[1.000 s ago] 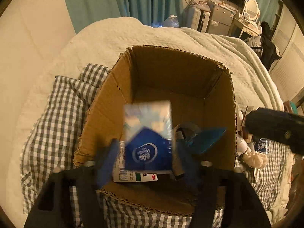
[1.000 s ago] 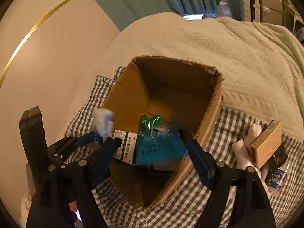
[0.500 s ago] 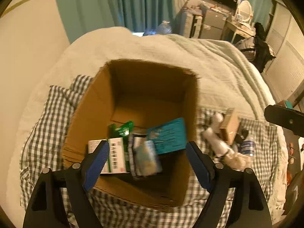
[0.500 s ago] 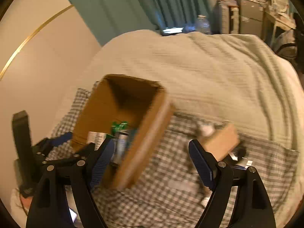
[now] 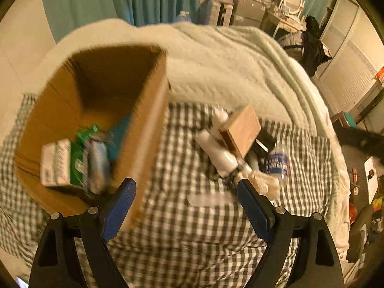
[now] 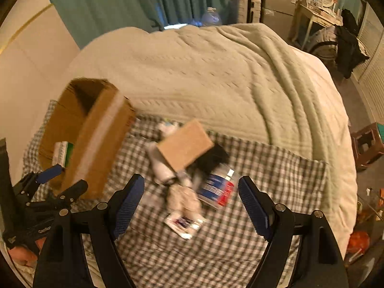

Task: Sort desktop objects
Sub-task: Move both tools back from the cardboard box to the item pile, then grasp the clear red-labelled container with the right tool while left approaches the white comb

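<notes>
My left tool (image 5: pixel 186 200) hangs over the checked cloth (image 5: pixel 192 228), jaws spread wide after just opening further, nothing between them. The box (image 5: pixel 141 144) fills the left of my left view, blurred, with a green-and-white carton (image 5: pixel 57 163) and other packets inside at its lower end. Right of centre lies the pile: a brown block (image 5: pixel 242 129) on top of white bottles (image 5: pixel 216 153), a water bottle (image 5: pixel 277 160) just beside them at the right.

My right tool (image 6: pixel 192 199) is released too, empty, framing that pile. In this view the block (image 6: pixel 184 145) sits at centre, the bottle (image 6: pixel 217 188) lies between the tool's tips, and a small flat packet (image 6: pixel 183 223) lies below it. The box (image 6: pixel 91 139) stands at left, my left tool (image 6: pixel 51 180) in the lower left corner. Everything rests on the bed (image 6: pixel 216 79).
</notes>
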Available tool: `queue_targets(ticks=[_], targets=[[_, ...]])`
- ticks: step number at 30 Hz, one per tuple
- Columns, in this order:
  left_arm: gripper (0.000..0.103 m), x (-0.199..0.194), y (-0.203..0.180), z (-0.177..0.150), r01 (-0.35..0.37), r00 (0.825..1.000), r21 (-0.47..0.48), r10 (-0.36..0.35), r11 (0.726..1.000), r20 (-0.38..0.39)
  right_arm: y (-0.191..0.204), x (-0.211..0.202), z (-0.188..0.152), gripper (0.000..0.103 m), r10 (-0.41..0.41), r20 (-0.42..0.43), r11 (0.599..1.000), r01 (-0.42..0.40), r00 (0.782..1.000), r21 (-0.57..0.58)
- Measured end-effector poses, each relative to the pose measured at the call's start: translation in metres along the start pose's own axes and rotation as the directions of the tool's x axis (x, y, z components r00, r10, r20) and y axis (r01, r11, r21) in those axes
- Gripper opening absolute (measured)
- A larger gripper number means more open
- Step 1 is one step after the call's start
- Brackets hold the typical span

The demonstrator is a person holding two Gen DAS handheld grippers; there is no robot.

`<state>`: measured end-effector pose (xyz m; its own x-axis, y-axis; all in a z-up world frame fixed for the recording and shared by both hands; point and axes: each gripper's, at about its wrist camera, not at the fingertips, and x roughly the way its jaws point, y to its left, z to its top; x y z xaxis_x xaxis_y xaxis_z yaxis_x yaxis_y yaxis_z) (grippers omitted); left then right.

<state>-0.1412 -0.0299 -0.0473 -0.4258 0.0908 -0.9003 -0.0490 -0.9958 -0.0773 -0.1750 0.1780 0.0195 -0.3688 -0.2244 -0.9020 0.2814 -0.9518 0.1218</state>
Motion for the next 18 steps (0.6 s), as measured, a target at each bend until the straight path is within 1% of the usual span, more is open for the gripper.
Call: queue_targets(ticks=[2,4,6,8,10,14,18], targets=[[0.089,0.018,-0.012,-0.013,-0.010,1.000,0.017,0.010,1.000,-0.028,-0.012,0.002,-0.004,0.081,0.023,-0.001,1.000,-0.023,1.000,-0.004],[0.089,0.036,-0.019,-0.023,-0.030,0.997,0.065,0.034,0.997,-0.062,-0.020,0.006,-0.007,0.081,0.004,-0.009,1.000,-0.004,1.000,-0.008],[0.089,0.051,-0.028,-0.032,-0.058,0.994,0.117,0.068,0.991,-0.083,-0.026,0.013,-0.010,0.081,0.001,-0.021,1.000,-0.001,1.000,-0.012],[0.089,0.061,-0.031,-0.035,-0.075,0.992,0.144,0.088,0.987,-0.085,-0.031,0.021,-0.013,0.081,0.004,-0.040,1.000,-0.005,0.999,-0.012],[0.089,0.068,-0.033,-0.035,-0.078,0.993,0.155,0.091,0.985,-0.078,-0.033,0.034,-0.016,0.081,0.004,-0.070,1.000,-0.005,0.998,-0.009],[0.089,0.081,-0.039,-0.037,-0.054,0.994,0.206,0.072,0.977,-0.079,-0.036,0.060,-0.021,0.081,0.001,-0.135,1.000,-0.003,0.991,-0.013],[0.089,0.099,-0.049,-0.046,-0.059,0.994,0.318,0.086,0.946,-0.070,-0.041,0.081,-0.023,0.081,0.014,-0.178,1.000,-0.010,0.984,0.024]])
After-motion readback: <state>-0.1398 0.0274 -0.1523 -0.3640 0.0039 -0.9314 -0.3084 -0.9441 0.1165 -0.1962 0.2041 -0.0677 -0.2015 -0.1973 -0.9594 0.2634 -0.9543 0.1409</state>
